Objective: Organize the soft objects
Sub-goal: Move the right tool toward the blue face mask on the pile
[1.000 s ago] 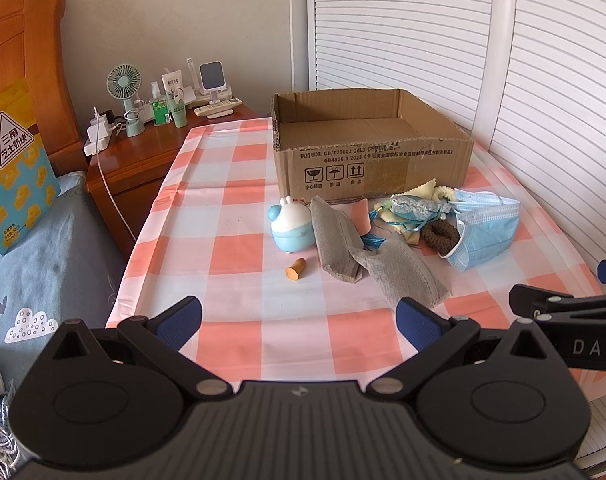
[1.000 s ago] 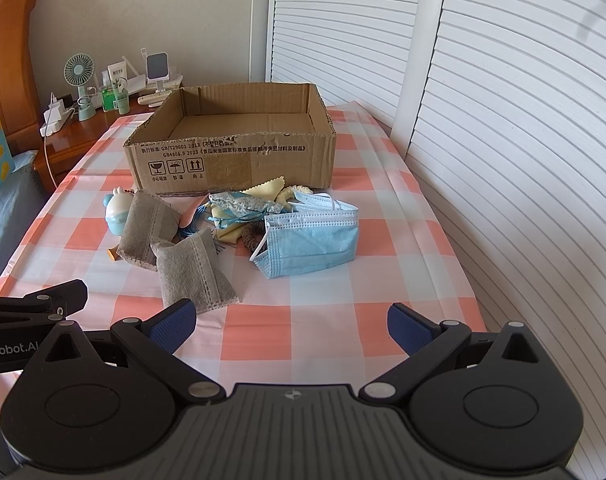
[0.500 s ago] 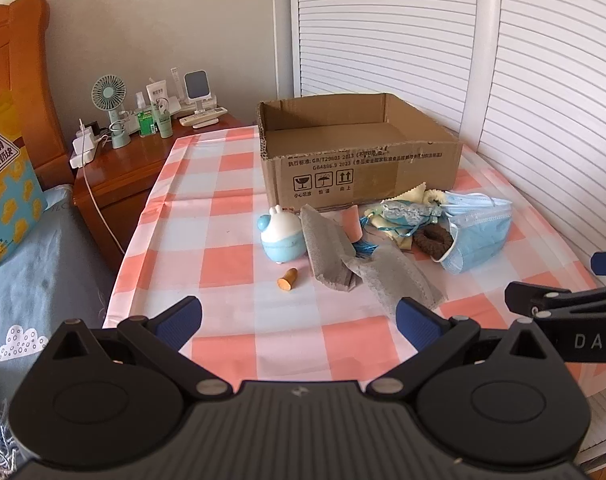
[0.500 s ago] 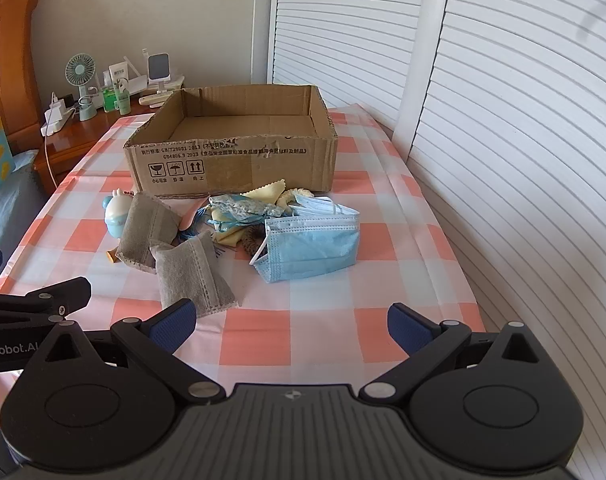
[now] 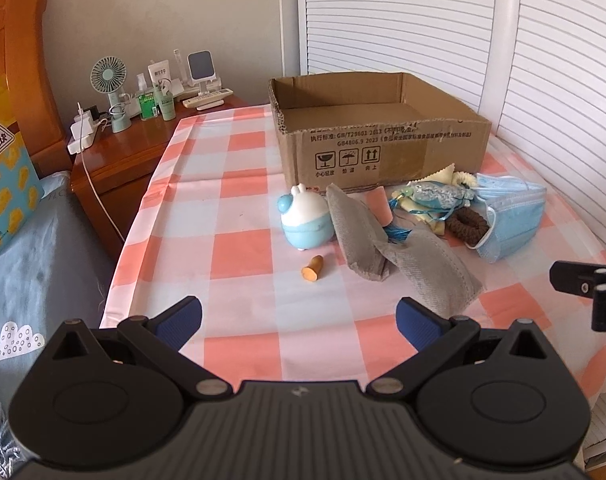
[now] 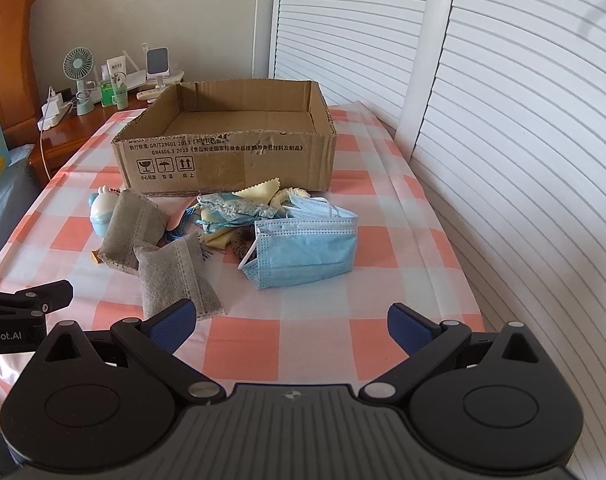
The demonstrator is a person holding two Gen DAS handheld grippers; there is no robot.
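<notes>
In the left wrist view the right gripper (image 5: 591, 288) is cut off by the frame's right edge. A brown hair tie (image 6: 242, 242) at centre is mostly hidden under the blue masks (image 6: 307, 246). The bottle (image 5: 147, 105) labels at upper left are too small to read.

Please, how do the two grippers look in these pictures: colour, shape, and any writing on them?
Both look alike. The left gripper and the right gripper each have a black ribbed body, two round black discs, silver pivot pins and angled black fingers ending in blue pads. White letters "Robot.AI" show on the left gripper's side. No cables, hands or sleeves are visible.
</notes>
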